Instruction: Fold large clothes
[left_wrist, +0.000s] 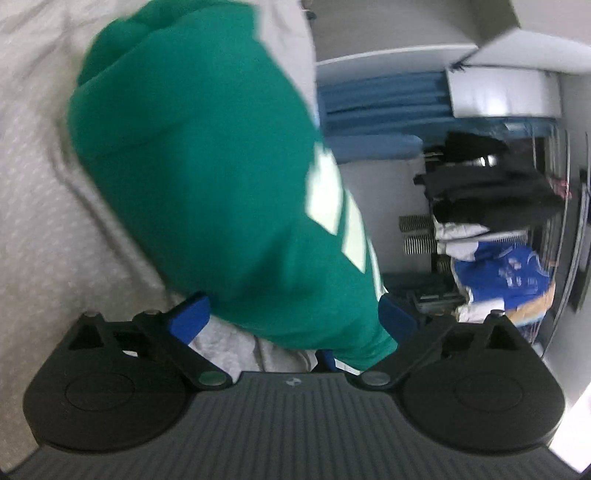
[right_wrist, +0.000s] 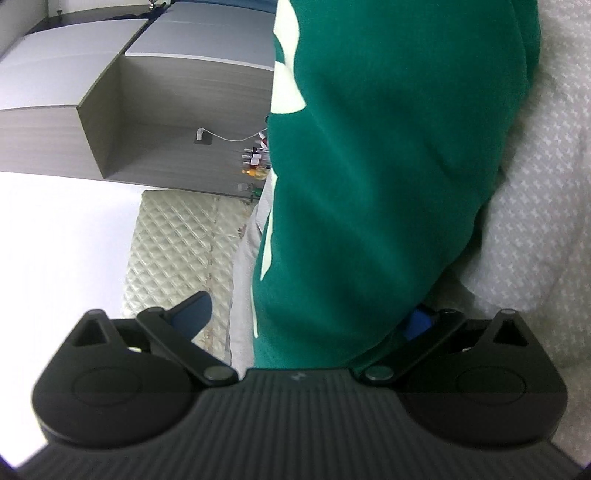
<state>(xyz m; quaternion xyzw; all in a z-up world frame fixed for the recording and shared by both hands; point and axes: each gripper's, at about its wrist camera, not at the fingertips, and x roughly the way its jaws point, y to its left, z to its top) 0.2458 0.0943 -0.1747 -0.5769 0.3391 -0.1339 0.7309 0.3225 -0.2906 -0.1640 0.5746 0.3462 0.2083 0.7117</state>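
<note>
A green garment (left_wrist: 203, 166) with pale lettering lies bunched on a white patterned bed cover (left_wrist: 37, 184); both views are rolled sideways. My left gripper (left_wrist: 295, 319) stands open, its blue pads (left_wrist: 190, 315) spread wide on either side of the garment's near end. The cloth lies between them, close to the right pad. In the right wrist view the same green garment (right_wrist: 369, 166) runs down over the bed cover (right_wrist: 554, 184). My right gripper (right_wrist: 306, 319) is open too. Its right pad (right_wrist: 417, 325) sits at the cloth's edge and the left pad is well apart from it.
A rack of dark clothes (left_wrist: 487, 184), a blue item (left_wrist: 506, 277) and blue curtains (left_wrist: 369, 103) stand beyond the bed. On the other side are a grey cabinet (right_wrist: 166, 110), a quilted panel (right_wrist: 177, 251) and small bottles (right_wrist: 255, 162).
</note>
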